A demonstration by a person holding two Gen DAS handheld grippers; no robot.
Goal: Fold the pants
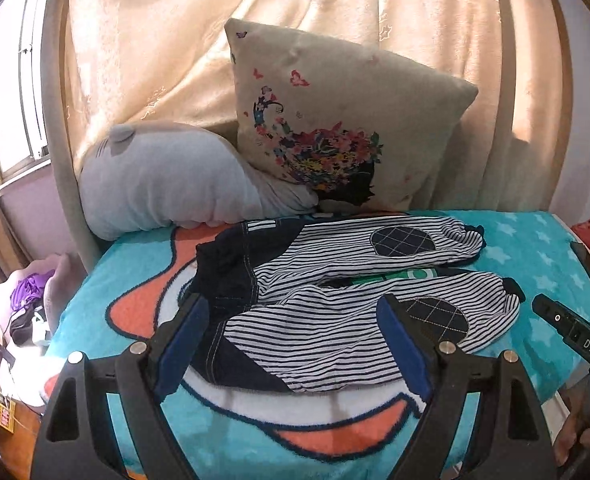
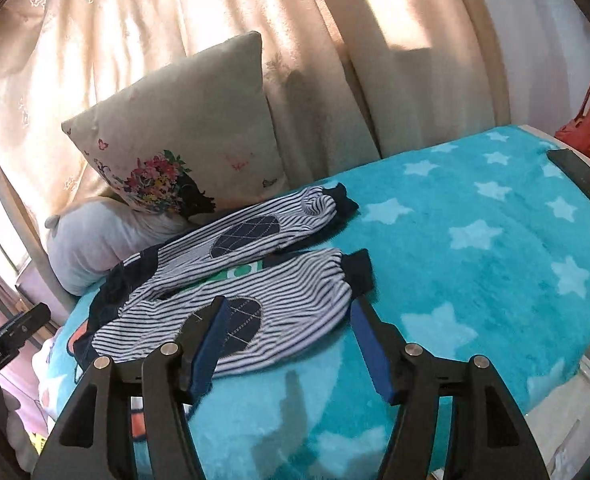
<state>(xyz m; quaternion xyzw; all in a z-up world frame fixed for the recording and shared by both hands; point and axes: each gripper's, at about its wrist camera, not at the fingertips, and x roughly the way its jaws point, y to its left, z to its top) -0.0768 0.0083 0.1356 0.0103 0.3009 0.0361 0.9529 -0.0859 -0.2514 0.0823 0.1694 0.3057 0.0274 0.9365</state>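
The pants (image 1: 335,300) lie spread flat on the bed (image 1: 535,264), on a teal star-patterned blanket (image 2: 475,264), straight ahead of both claws. They are striped navy and white, with a dark waistband end and a quilted navy knee patch (image 1: 403,241) on each leg.

The left claw (image 1: 293,344) is released, its blue-padded fingers (image 1: 185,344) spread wide and holding nothing. The waistband end sits just beyond its left finger, and the nearer leg runs across between the fingers toward the right one, which covers part of the near knee patch. Whether the pads touch the cloth cannot be told.

The right claw (image 2: 291,344) is likewise released and empty. Its left finger overlaps the near knee patch, and the dark cuff (image 2: 361,272) of the near leg lies just ahead of its right finger. The far leg lies beyond, its cuff bunched.

Behind the pants, a flowered cushion (image 1: 335,120) leans against a beige curtain (image 1: 155,60), with a grey plush toy (image 1: 167,176) to its left, partly tucked under it. A dark phone (image 2: 581,178) rests at the bed's far right edge. The blanket's orange and white cartoon print is largely hidden under the pants. The clutter beside the bed on the left is too distorted to make out.
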